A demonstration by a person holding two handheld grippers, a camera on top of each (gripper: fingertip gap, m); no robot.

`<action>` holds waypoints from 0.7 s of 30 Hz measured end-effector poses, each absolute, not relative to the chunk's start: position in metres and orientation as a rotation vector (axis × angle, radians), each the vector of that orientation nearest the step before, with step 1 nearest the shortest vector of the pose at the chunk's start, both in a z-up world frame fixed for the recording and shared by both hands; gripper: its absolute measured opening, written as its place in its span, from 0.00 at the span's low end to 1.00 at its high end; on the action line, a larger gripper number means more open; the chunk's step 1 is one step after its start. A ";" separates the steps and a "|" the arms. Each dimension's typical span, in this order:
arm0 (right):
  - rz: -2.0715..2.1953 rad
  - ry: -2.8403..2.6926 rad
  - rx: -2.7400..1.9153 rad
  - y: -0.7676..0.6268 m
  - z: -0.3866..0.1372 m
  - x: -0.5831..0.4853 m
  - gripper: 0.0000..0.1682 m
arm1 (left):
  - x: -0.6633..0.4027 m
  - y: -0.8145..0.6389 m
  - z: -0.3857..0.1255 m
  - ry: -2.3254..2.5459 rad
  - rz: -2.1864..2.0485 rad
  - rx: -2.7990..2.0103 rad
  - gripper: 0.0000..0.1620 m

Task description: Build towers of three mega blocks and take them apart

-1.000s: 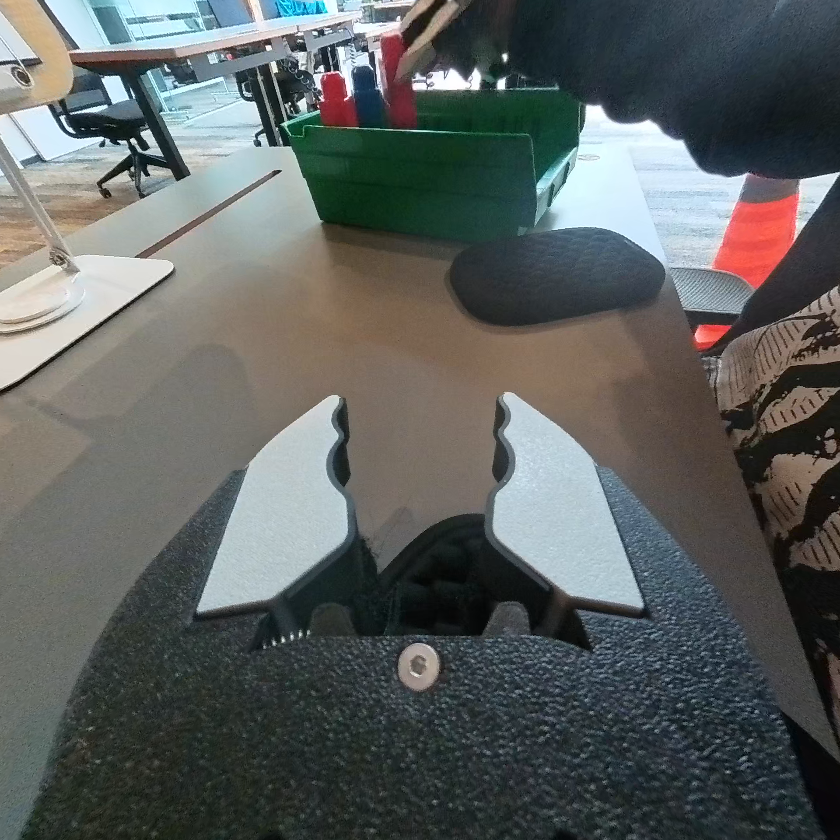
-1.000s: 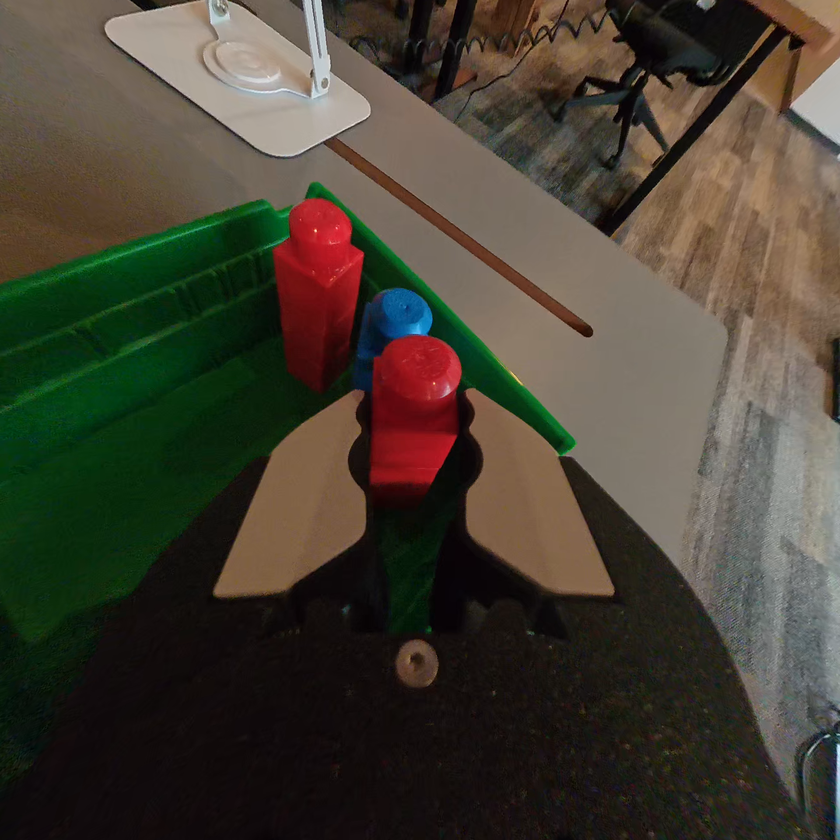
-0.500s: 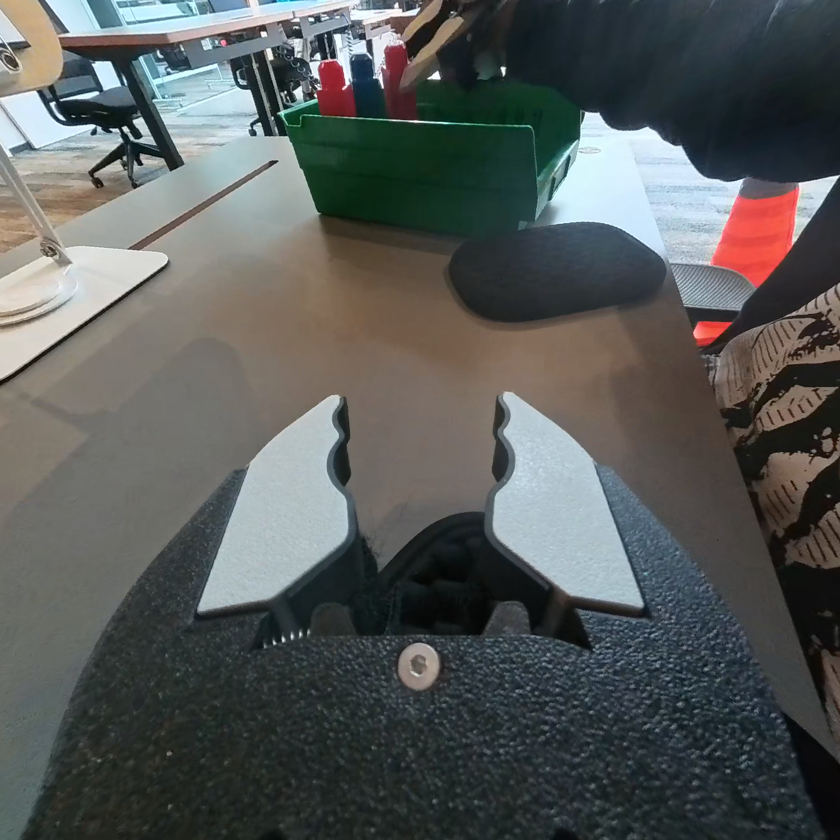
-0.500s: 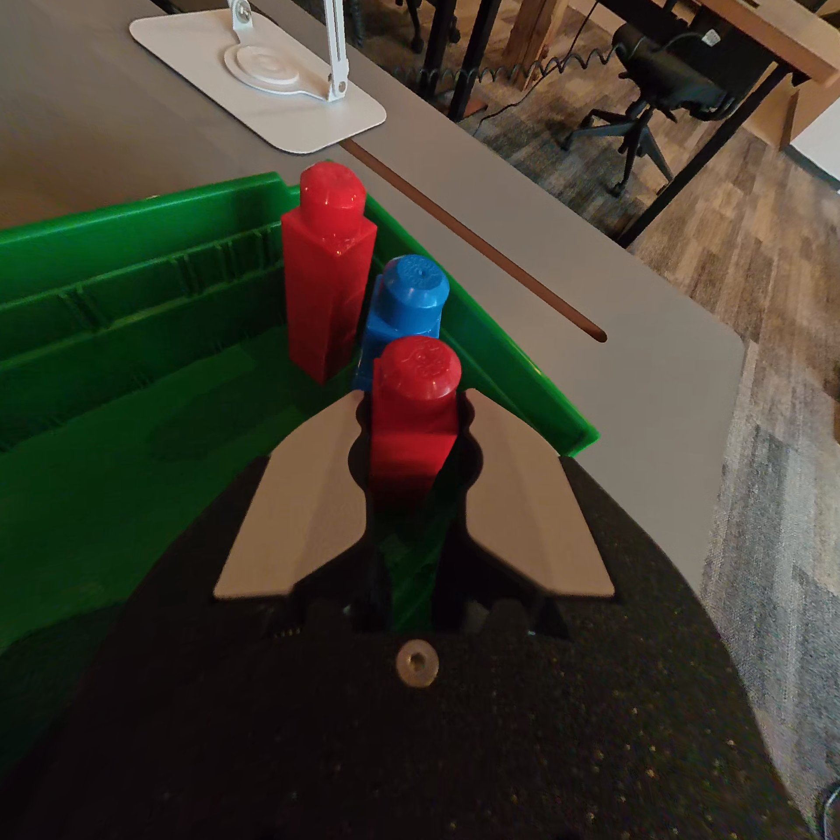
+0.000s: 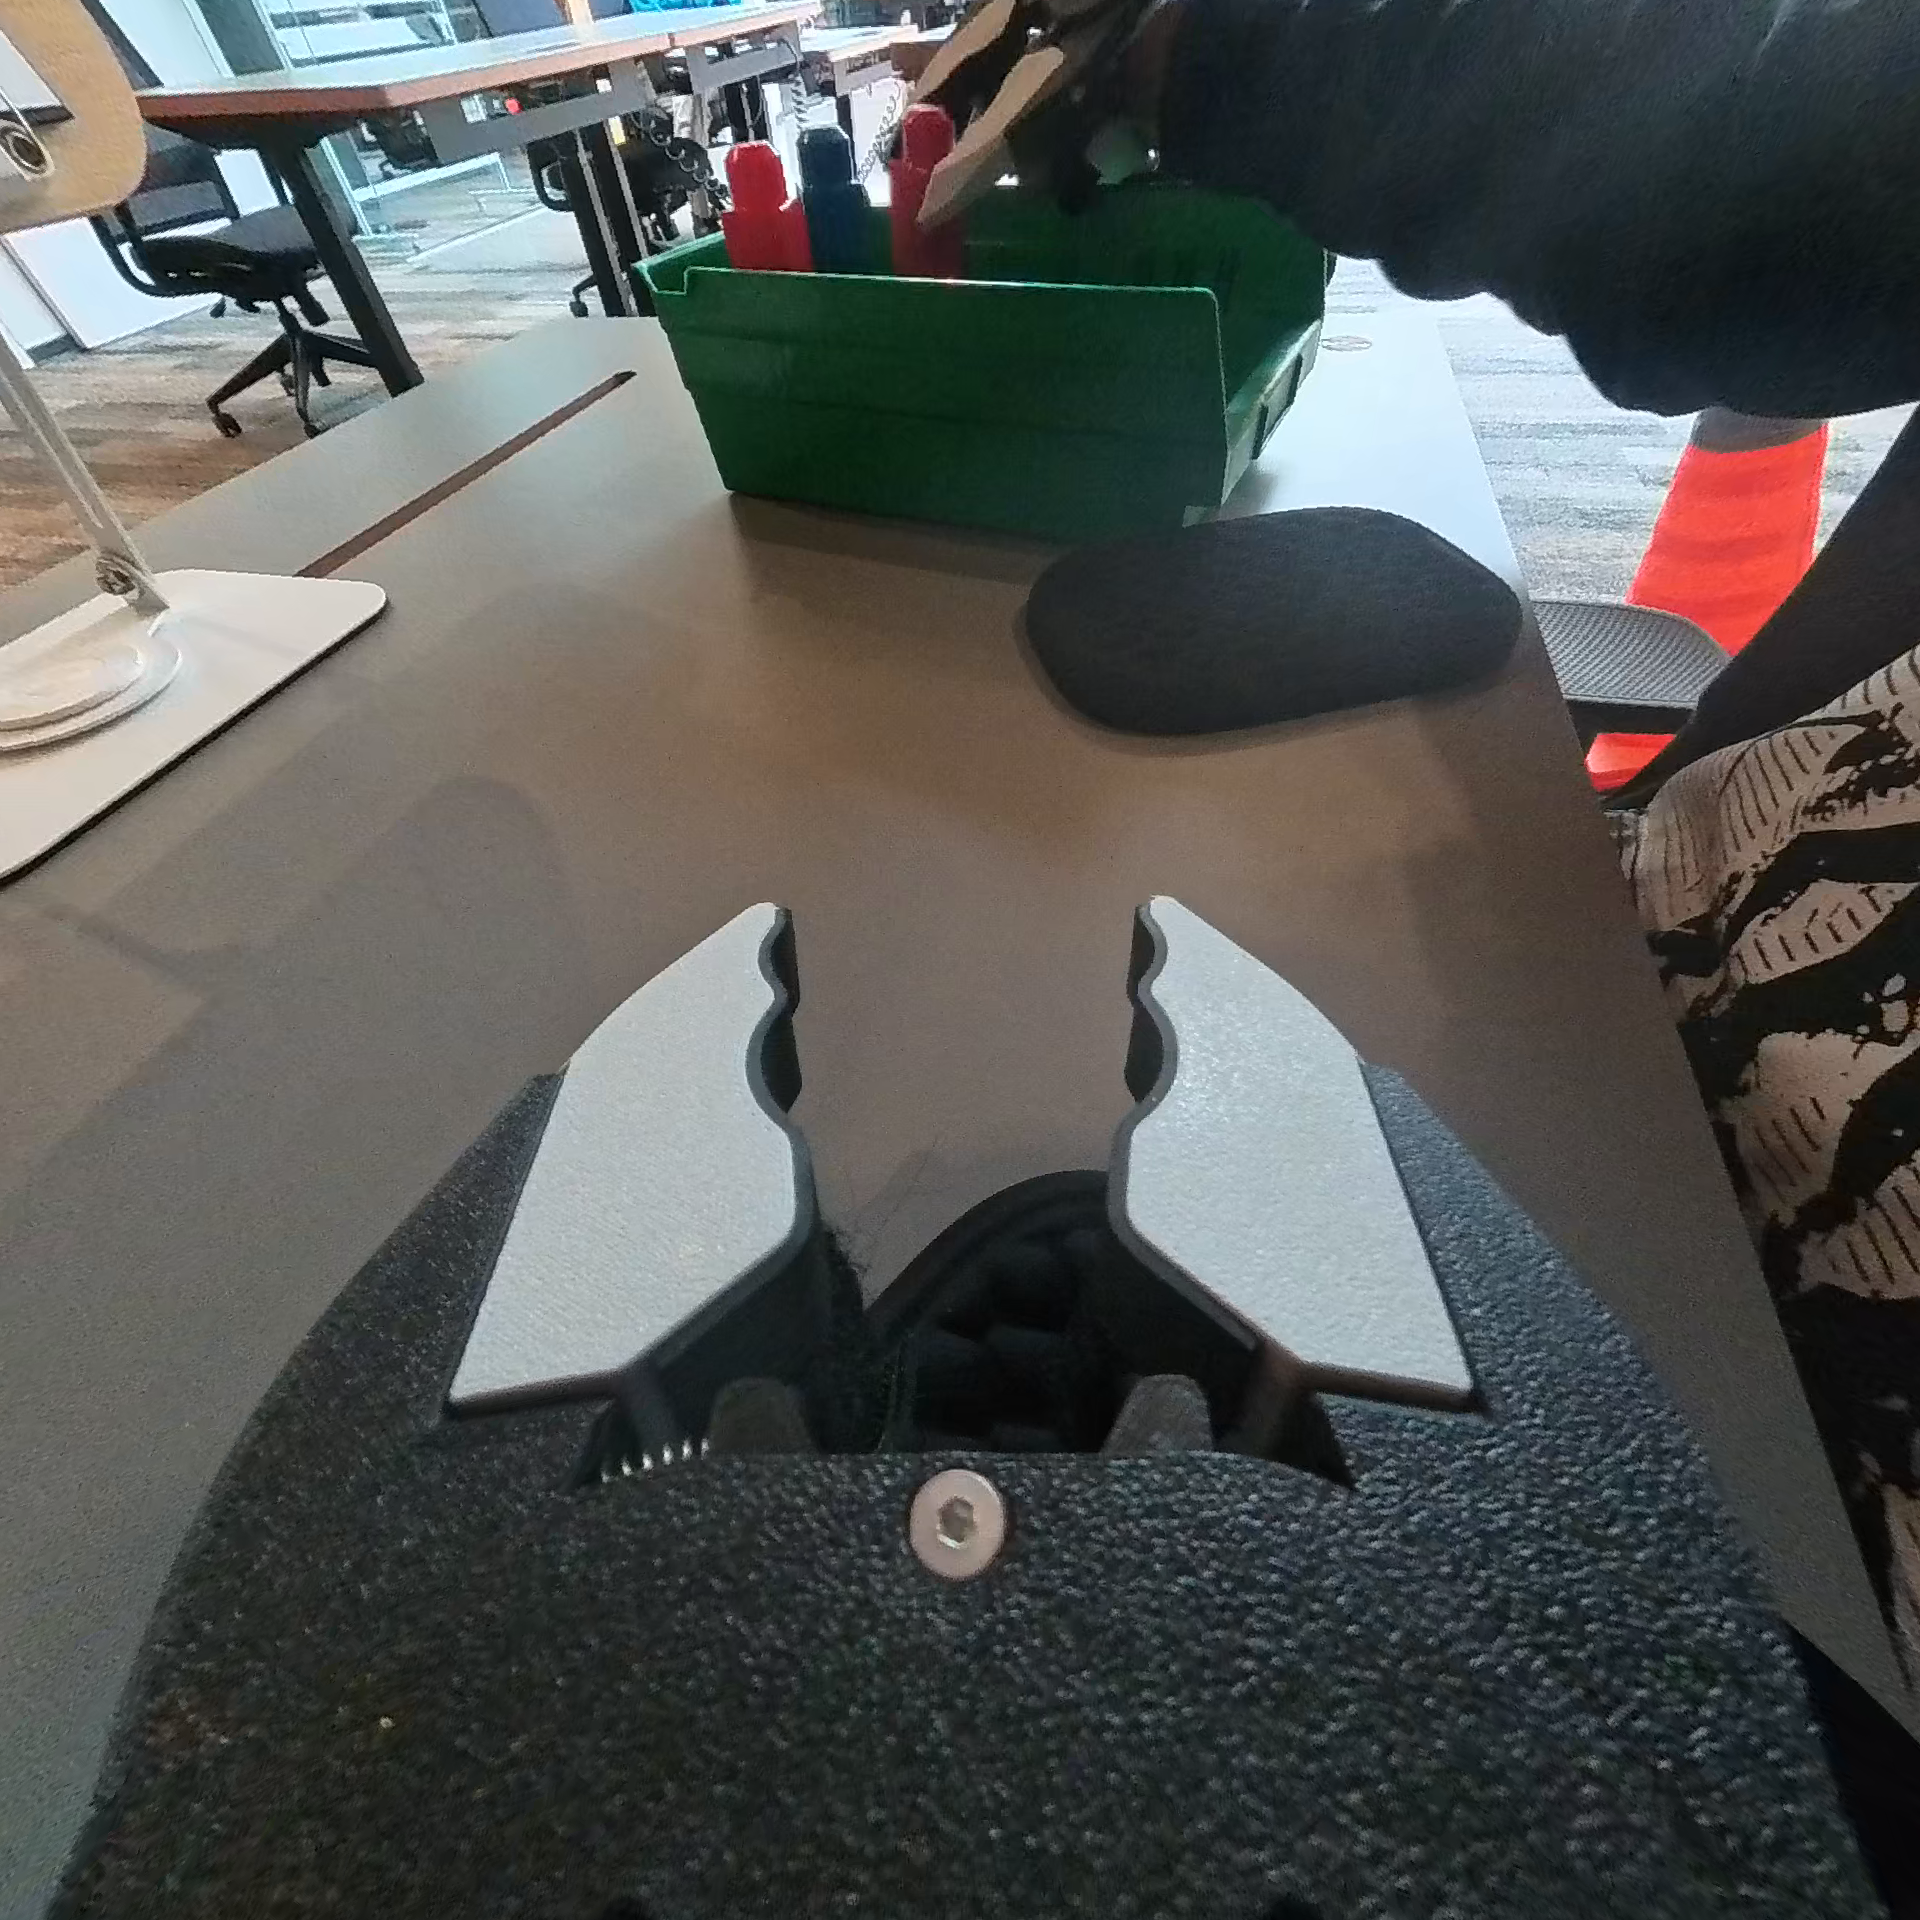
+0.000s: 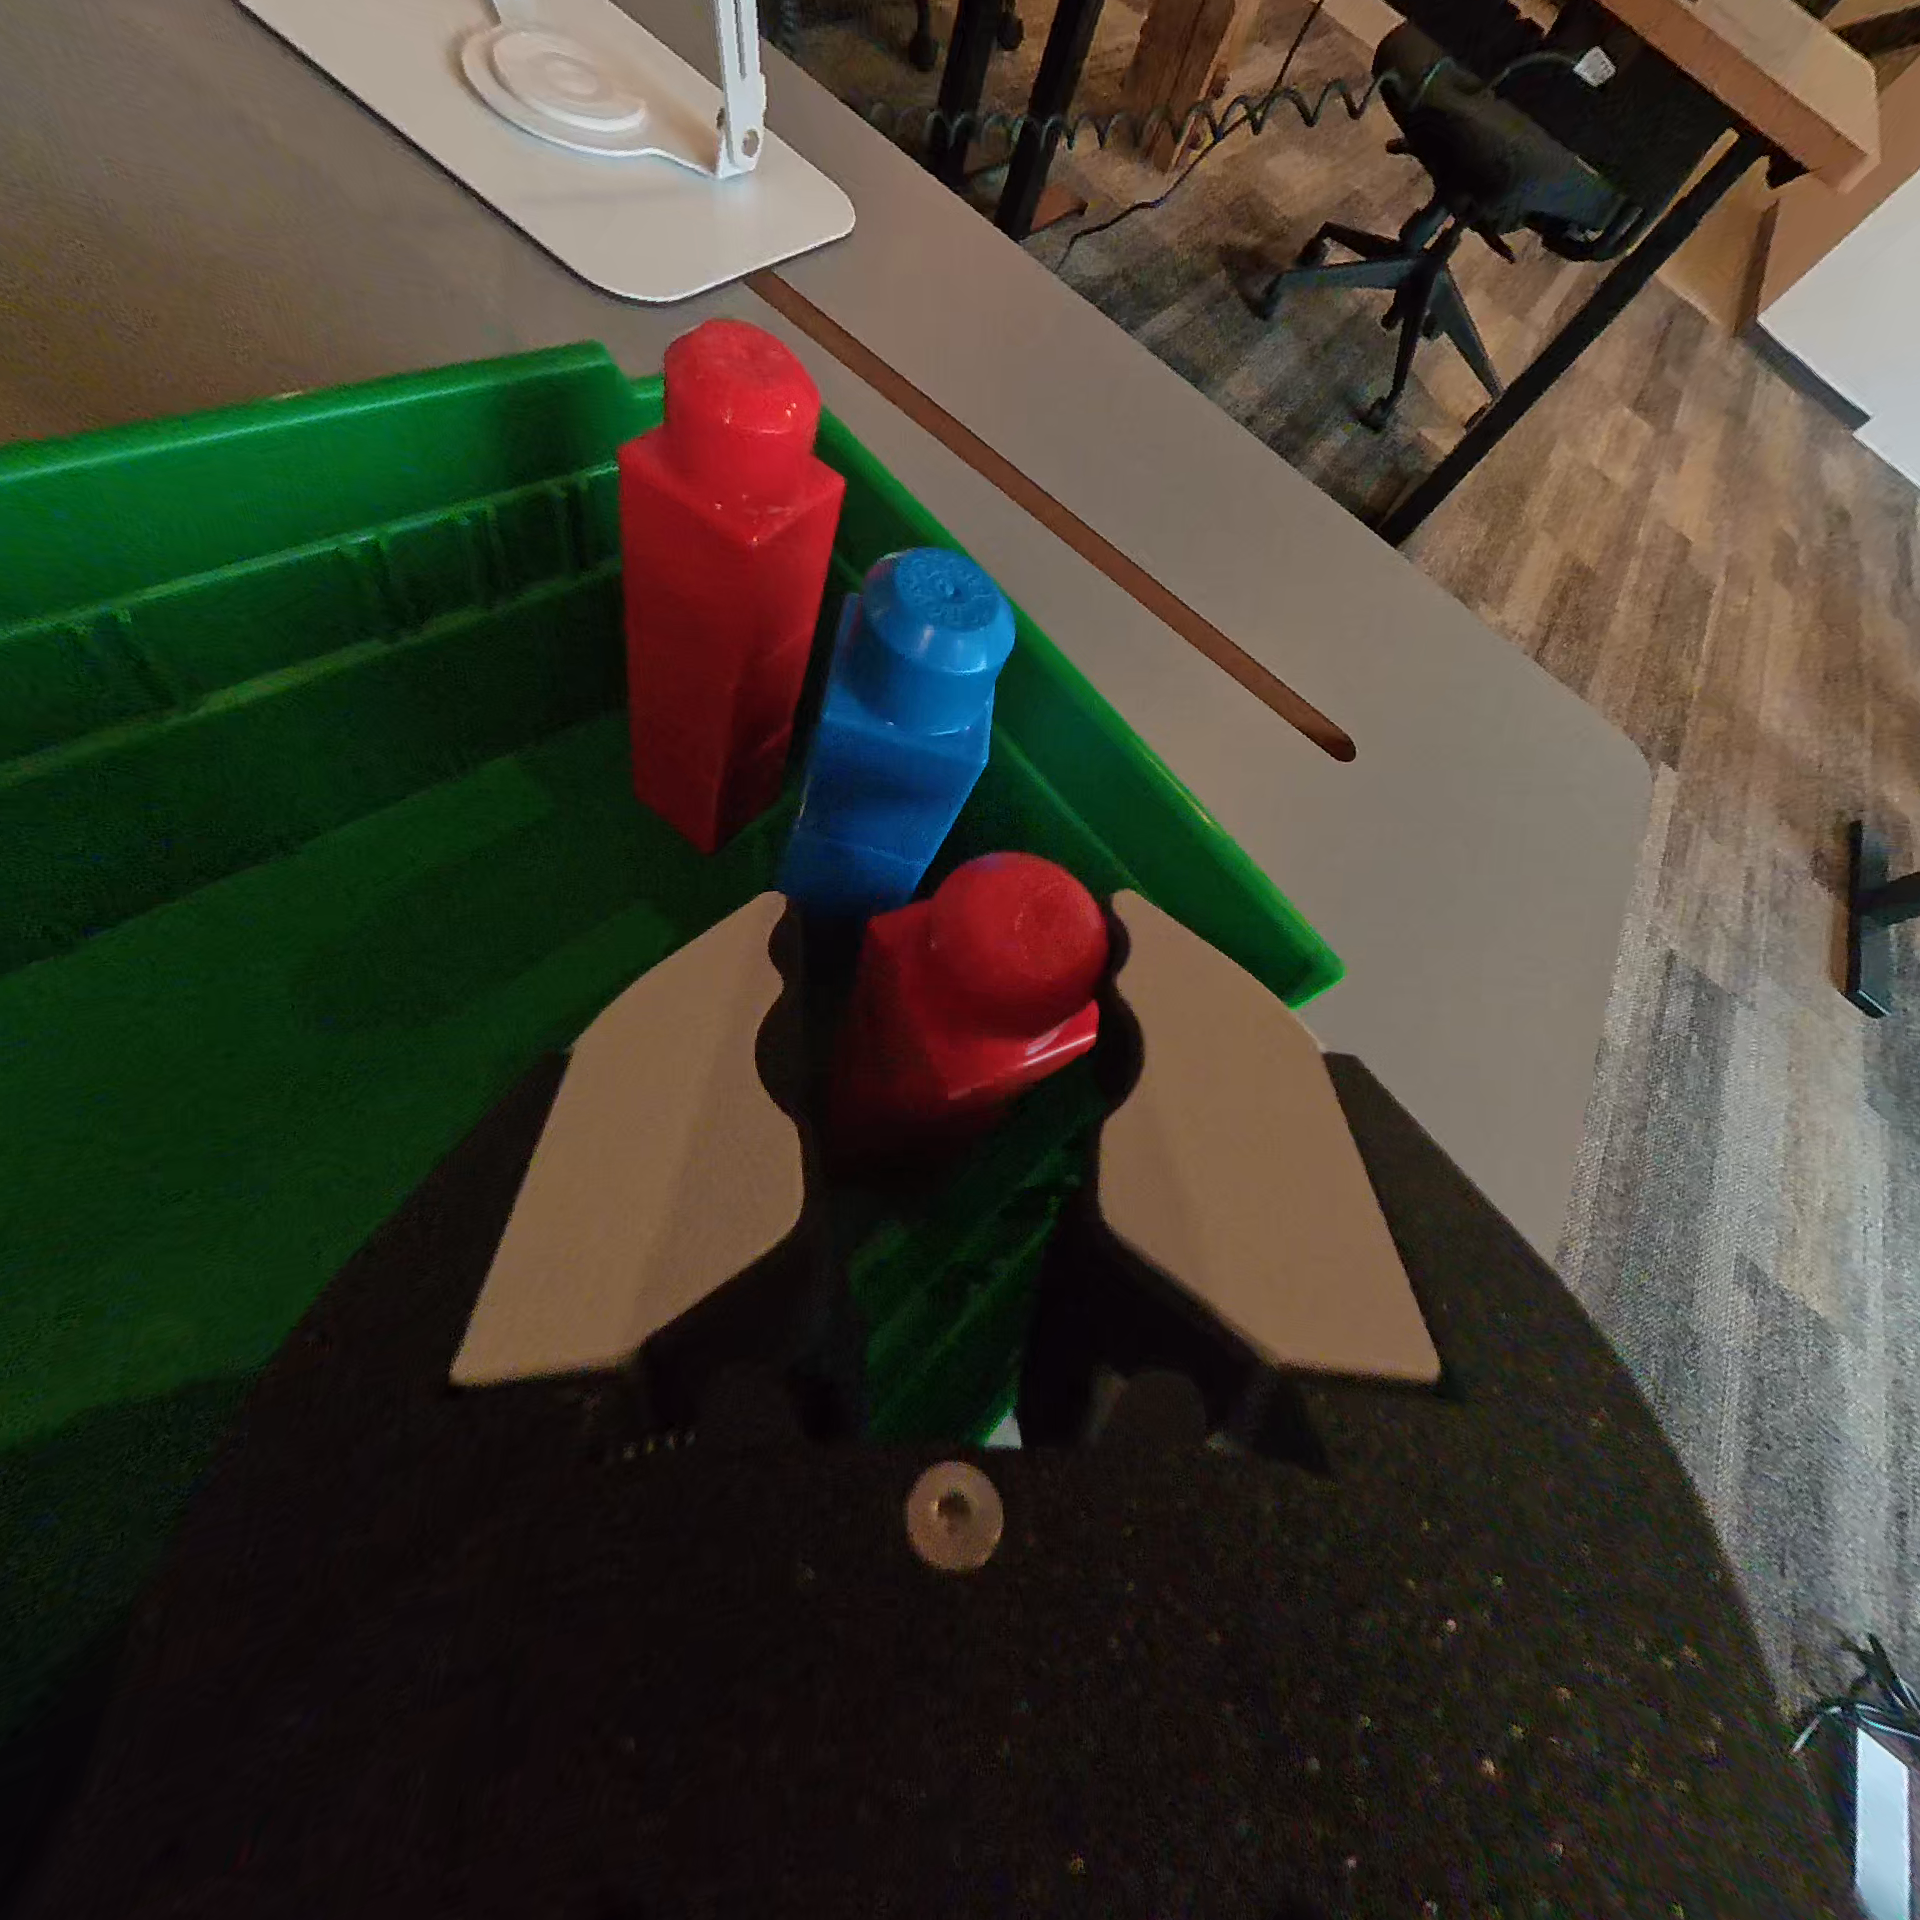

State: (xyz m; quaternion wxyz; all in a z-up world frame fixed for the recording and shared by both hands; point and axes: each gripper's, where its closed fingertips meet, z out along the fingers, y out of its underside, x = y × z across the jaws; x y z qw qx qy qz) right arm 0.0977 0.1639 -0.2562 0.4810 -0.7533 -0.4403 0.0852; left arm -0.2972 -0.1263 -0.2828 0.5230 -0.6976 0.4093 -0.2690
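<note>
Three block towers stand in a green bin [image 6: 312, 416] at its far corner: a tall red one [image 6: 727, 582], a blue one [image 6: 899, 727] and a nearer red one [image 6: 977, 997]. My right gripper [image 6: 948, 904] is open around the nearer red tower, which leans right against the right finger [image 6: 1226, 1143]. In the left wrist view the bin [image 5: 966, 395] sits at the far end of the table, with the right gripper [image 5: 977, 135] above the towers [image 5: 831, 197]. My left gripper [image 5: 961, 914] is open and empty, low over the grey table.
A black pad [image 5: 1268, 618] lies in front of the bin near the table's right edge. A white lamp base [image 5: 156, 665] stands at the left. An orange cone [image 5: 1725, 520] and a person's patterned clothing [image 5: 1787, 987] are at the right. Office chairs and desks stand beyond. There is about 50 cm between the tips of the two grippers.
My right gripper's jaws have spread apart and let go of the nearer red tower, which now tilts to the right. The left gripper has stayed open in place.
</note>
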 end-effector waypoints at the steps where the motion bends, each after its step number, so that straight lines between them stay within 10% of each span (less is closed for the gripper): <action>1: 0.205 -1.075 -1.840 0.163 -0.256 0.098 0.32 | -0.297 -0.126 -0.283 0.980 -0.644 -1.671 0.38; 21: 0.135 -0.898 -1.733 0.114 -0.166 0.061 0.49 | -0.299 -0.124 -0.282 0.959 -0.638 -1.671 0.38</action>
